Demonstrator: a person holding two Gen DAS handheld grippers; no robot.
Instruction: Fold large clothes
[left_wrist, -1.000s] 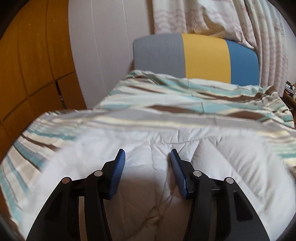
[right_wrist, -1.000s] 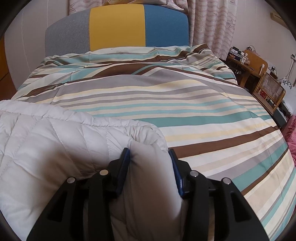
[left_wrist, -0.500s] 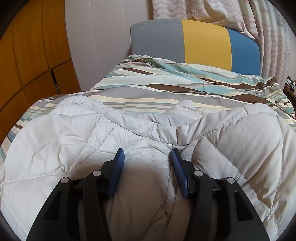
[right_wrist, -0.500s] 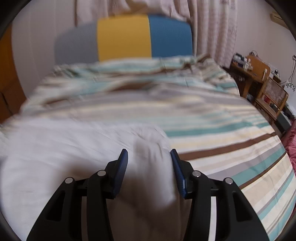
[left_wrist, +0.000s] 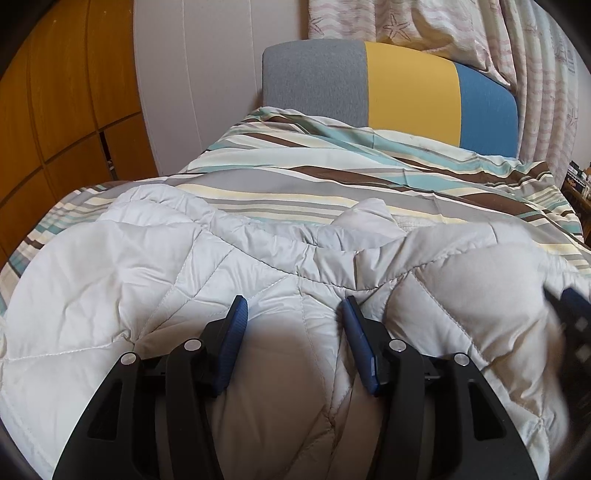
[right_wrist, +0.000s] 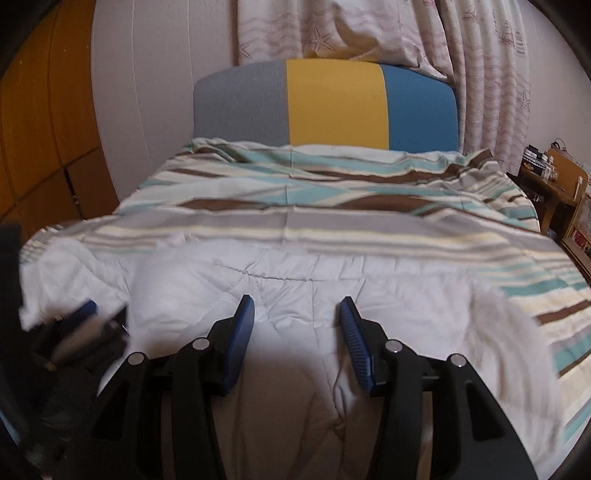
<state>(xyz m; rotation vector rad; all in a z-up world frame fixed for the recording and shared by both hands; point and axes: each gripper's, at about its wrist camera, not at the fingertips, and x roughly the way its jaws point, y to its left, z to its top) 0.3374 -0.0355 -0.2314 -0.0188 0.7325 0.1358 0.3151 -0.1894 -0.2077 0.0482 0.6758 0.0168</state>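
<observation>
A large pale grey quilted jacket (left_wrist: 155, 280) lies bunched across the near part of the striped bed cover (left_wrist: 332, 173). My left gripper (left_wrist: 293, 308) is shut on a thick fold of the jacket, which bulges between its blue pads. My right gripper (right_wrist: 297, 308) is shut on another thick fold of the same jacket (right_wrist: 406, 288). The right gripper shows blurred at the right edge of the left wrist view (left_wrist: 574, 317), and the left gripper shows blurred at the left of the right wrist view (right_wrist: 74, 325).
The bed has a grey, yellow and blue headboard (right_wrist: 332, 103) at the far end. Orange wooden cupboards (left_wrist: 48, 122) stand to the left. Curtains (right_wrist: 484, 74) hang behind, and a wooden side table (right_wrist: 557, 184) with clutter stands at the right of the bed.
The jacket has been drawn across the bed and now spreads wider and flatter. The right gripper has swung left with its fold, so both grippers sit side by side.
</observation>
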